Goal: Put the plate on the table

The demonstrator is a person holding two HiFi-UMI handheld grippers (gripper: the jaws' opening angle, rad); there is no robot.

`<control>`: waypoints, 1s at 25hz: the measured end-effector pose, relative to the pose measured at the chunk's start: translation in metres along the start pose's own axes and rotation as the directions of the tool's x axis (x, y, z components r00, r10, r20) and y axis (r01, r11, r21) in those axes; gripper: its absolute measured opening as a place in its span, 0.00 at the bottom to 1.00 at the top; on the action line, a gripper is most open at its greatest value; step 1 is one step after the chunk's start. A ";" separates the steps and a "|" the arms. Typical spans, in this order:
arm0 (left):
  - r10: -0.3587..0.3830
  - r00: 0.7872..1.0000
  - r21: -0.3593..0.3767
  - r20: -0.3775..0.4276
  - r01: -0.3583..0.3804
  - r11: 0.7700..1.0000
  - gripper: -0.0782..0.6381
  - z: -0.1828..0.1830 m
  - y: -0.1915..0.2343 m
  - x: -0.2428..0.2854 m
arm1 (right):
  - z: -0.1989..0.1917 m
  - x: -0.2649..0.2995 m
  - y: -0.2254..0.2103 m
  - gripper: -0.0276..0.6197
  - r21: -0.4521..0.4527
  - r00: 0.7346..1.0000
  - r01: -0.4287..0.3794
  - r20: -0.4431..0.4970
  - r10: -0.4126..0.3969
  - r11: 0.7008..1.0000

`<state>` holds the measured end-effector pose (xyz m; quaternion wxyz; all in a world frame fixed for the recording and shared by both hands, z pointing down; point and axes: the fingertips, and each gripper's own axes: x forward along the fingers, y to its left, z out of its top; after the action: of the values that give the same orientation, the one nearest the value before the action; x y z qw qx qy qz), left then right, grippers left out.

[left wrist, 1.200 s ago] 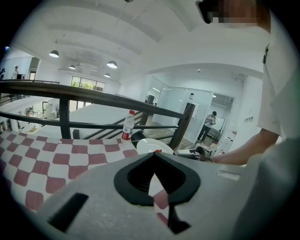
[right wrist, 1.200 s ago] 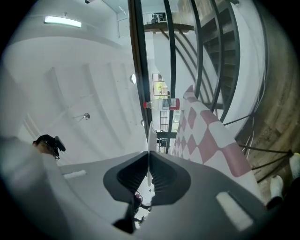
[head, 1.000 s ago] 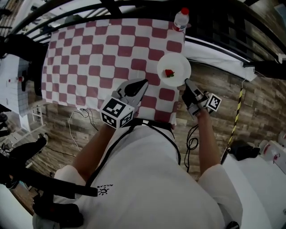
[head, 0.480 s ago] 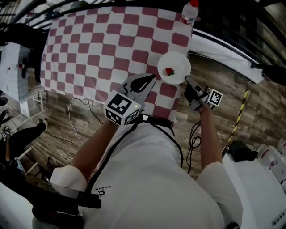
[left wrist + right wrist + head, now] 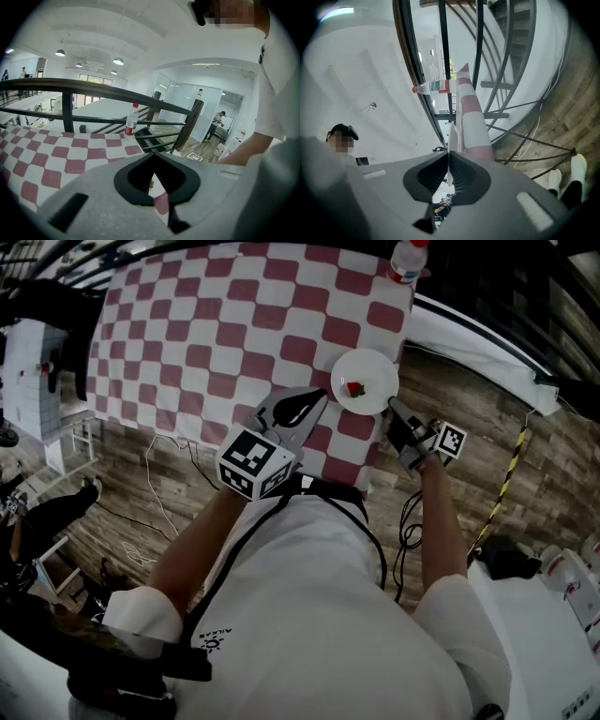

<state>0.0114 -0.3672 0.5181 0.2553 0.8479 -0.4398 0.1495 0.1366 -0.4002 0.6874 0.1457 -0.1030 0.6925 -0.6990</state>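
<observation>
A white plate [image 5: 367,371] with a small red piece of food [image 5: 355,389] on it is over the near right part of the checkered table [image 5: 216,324]. My right gripper [image 5: 393,414] is shut on the plate's near rim. In the right gripper view the plate [image 5: 451,138] shows edge-on between the closed jaws [image 5: 449,157], right beside the tablecloth [image 5: 471,117]. Whether it rests on the cloth I cannot tell. My left gripper [image 5: 314,397] hovers just left of the plate, shut and empty [image 5: 153,155].
A clear bottle with a red cap [image 5: 409,257] stands at the table's far right corner, also seen as the bottle [image 5: 131,121]. A dark railing [image 5: 93,89] runs behind the table. Cables [image 5: 164,493] lie on the wooden floor near the table's front edge.
The plate has moved a little further in over the table with my right gripper. My left gripper has come closer to the plate's left side.
</observation>
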 end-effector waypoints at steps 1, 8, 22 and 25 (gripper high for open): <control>0.002 1.000 -0.002 0.000 -0.002 1.000 0.11 0.000 0.000 0.000 | 0.000 -0.001 -0.002 0.07 0.001 1.000 0.007 -0.001 -0.007 1.000; 0.004 1.000 -0.004 0.000 -0.004 1.000 0.11 -0.001 -0.001 -0.002 | -0.003 -0.004 -0.010 0.07 0.007 0.998 0.057 -0.019 -0.057 0.998; -0.009 1.000 0.001 0.017 0.009 1.000 0.11 0.004 -0.002 -0.011 | -0.003 -0.002 -0.016 0.08 -0.051 0.975 0.222 0.009 -0.221 0.974; -0.019 1.000 0.011 0.019 0.019 1.000 0.11 0.005 -0.003 -0.013 | -0.002 -0.002 -0.016 0.08 -0.070 0.967 0.255 0.029 -0.253 0.965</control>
<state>0.0070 -0.3601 0.5065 0.2482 0.8548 -0.4333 0.1414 0.1365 -0.3980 0.7037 0.0579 -0.2029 0.6971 -0.6853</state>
